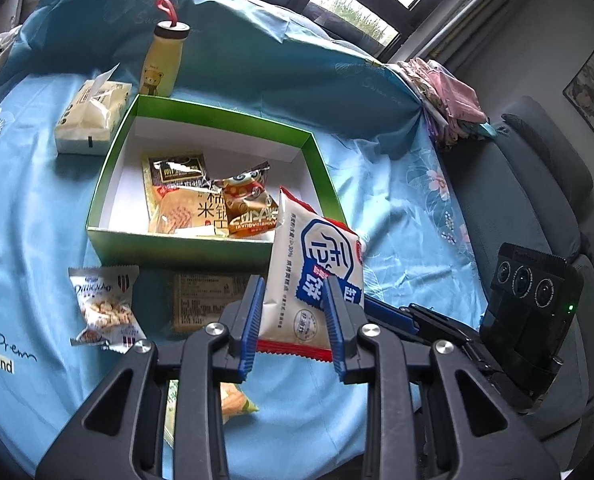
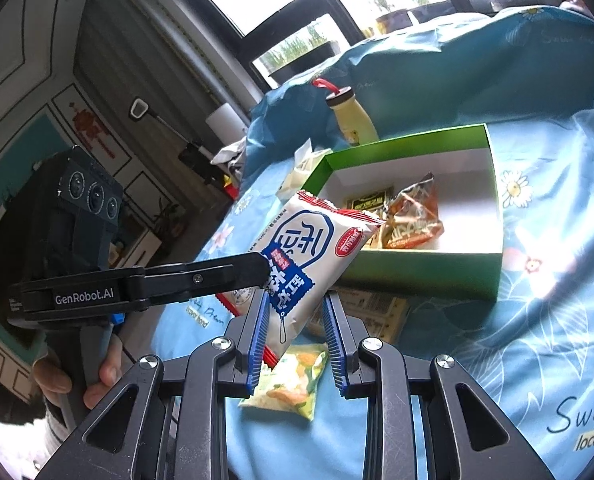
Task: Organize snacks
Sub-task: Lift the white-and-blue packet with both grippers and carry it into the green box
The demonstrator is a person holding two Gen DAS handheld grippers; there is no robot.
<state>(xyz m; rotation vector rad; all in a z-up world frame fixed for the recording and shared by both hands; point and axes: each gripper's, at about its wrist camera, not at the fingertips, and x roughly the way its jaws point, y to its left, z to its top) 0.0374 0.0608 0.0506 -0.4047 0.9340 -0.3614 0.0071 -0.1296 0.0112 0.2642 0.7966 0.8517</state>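
Note:
A white snack packet with a blue label [image 1: 317, 248] [image 2: 309, 240] hangs in the air just in front of the green box's near wall [image 1: 177, 244] [image 2: 417, 268]. My left gripper [image 1: 293, 312] is shut on the packet's lower part; in the right wrist view it comes in from the left [image 2: 263, 274]. My right gripper [image 2: 295, 320] is shut on the packet's bottom end and shows at the right of the left wrist view [image 1: 377, 308]. Inside the box lie a gold packet [image 1: 249, 204] [image 2: 413, 220] and a cracker packet [image 1: 177, 196].
On the blue cloth lie a nut packet [image 1: 105, 304], a flat beige packet [image 1: 205, 300] and a green-yellow packet [image 2: 289, 380]. A yellow bottle [image 1: 163, 60] and a tissue pack [image 1: 91, 116] stand beyond the box. A person's hand [image 2: 97, 376] holds the left gripper. A grey sofa [image 1: 537, 200] is at the right.

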